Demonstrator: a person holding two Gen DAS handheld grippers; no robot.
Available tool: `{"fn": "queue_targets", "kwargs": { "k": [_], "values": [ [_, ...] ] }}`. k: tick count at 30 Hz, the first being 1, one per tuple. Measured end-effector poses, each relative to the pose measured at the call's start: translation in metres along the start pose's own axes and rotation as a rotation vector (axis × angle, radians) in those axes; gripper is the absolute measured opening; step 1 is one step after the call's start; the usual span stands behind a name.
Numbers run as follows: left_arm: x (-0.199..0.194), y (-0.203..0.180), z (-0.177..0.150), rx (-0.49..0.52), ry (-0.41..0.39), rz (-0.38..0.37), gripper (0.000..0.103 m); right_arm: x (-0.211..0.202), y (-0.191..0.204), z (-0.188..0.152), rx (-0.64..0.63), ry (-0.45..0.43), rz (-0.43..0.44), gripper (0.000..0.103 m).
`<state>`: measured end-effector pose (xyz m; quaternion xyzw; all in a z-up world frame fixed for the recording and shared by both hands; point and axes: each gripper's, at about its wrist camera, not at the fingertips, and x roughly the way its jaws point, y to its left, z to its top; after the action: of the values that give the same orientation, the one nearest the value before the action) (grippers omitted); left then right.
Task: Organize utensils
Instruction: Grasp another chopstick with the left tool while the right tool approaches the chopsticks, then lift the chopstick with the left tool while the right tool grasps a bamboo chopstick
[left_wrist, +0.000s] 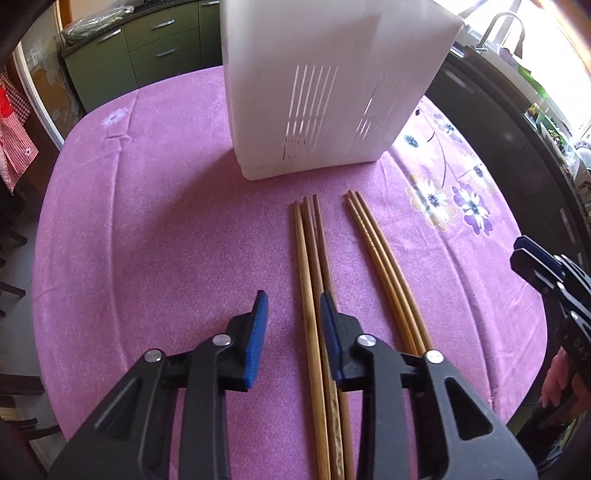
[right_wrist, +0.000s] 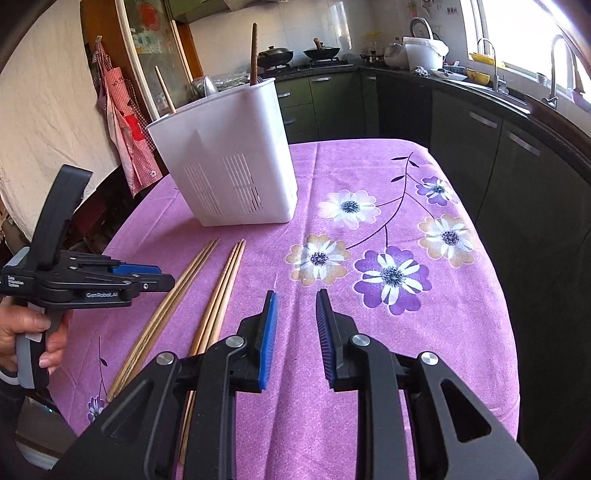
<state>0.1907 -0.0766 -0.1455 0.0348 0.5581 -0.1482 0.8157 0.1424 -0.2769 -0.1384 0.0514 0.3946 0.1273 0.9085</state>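
Two bundles of wooden chopsticks lie side by side on the purple cloth: a left bundle (left_wrist: 309, 280) (right_wrist: 173, 291) and a right bundle (left_wrist: 380, 258) (right_wrist: 221, 291). A white slotted utensil holder (left_wrist: 325, 92) (right_wrist: 229, 158) stands upright behind them, with a chopstick, a dark stick and a metal utensil inside. My left gripper (left_wrist: 293, 306) (right_wrist: 162, 282) is open and empty, hovering over the left bundle. My right gripper (right_wrist: 295, 306) (left_wrist: 524, 254) is open and empty, to the right of the right bundle.
The table (right_wrist: 424, 350) has a purple flowered cloth. Dark kitchen cabinets (right_wrist: 498, 166) and a sink counter run along the right. A red checked apron (right_wrist: 125, 129) hangs at the left. Woks sit on the stove (right_wrist: 295, 55) behind.
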Motion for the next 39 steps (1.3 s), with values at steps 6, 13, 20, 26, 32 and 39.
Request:
{"fn": "queue_targets", "kwargs": {
  "k": [6, 13, 20, 26, 32, 39],
  "values": [
    [0.010, -0.008, 0.006, 0.020, 0.011, 0.027, 0.024, 0.002, 0.002, 0.001, 0.003, 0.008, 0.008, 0.022],
    [0.020, -0.017, 0.016, 0.029, 0.030, 0.068, 0.018, 0.003, 0.005, 0.000, 0.005, 0.017, 0.021, 0.023],
    [0.030, -0.037, 0.025, 0.066, 0.038, 0.108, 0.018, 0.004, 0.009, 0.000, -0.001, 0.019, 0.035, 0.026],
    [0.029, -0.028, 0.033, 0.049, 0.047, 0.086, 0.008, 0.006, 0.006, -0.001, 0.009, 0.027, 0.038, 0.026],
    [0.015, -0.001, 0.034, 0.016, 0.003, 0.073, 0.007, 0.003, 0.003, 0.000, 0.011, 0.023, 0.034, 0.026],
    [-0.047, 0.011, 0.027, 0.022, -0.149, 0.051, 0.007, 0.000, 0.005, 0.002, 0.012, 0.016, 0.038, 0.026]
  ]
}}
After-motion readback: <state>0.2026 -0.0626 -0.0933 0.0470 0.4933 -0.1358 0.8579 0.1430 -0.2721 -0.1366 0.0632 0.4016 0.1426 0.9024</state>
